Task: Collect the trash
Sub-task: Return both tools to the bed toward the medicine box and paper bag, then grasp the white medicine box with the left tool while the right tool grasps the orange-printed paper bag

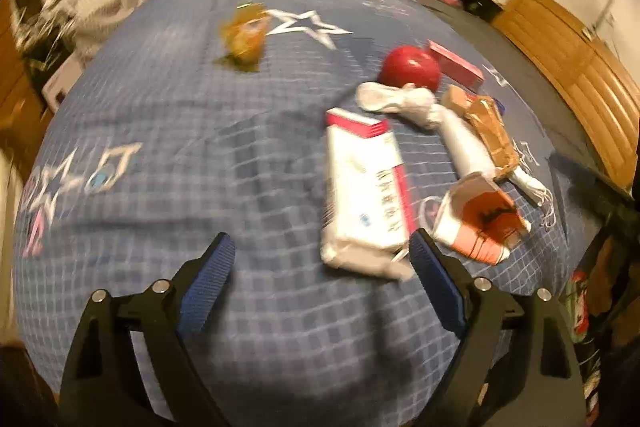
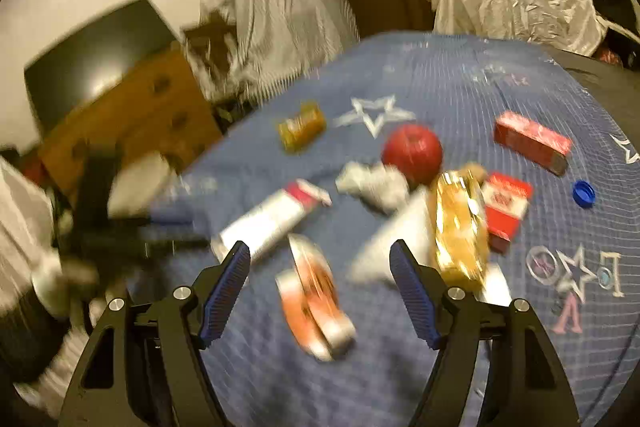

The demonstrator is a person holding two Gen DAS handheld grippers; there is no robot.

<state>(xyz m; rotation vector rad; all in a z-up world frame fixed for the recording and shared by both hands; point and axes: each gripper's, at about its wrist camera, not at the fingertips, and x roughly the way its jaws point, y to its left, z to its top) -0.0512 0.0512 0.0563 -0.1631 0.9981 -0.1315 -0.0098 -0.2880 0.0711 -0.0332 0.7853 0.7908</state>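
Clearly, the left gripper [image 1: 322, 259] is held spread and empty over the blue bedspread [image 1: 168, 131], the white-and-red carton [image 1: 362, 187] lying just right of its gap, long axis pointing away. The right gripper [image 2: 320, 269], likewise spread (nothing pinched), is aimed at the orange paper cup [image 2: 314, 301], which is judged nearer.

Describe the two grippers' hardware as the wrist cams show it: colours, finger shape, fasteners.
Both look identical. The left gripper and right gripper each have two black, angular plastic fingers with triangular cutouts in the arms. Ribbed blue pads line the inner faces. Round silver pivot bolts sit at the linkage joints, two per side. No cables, markings, sleeves or hands are visible.
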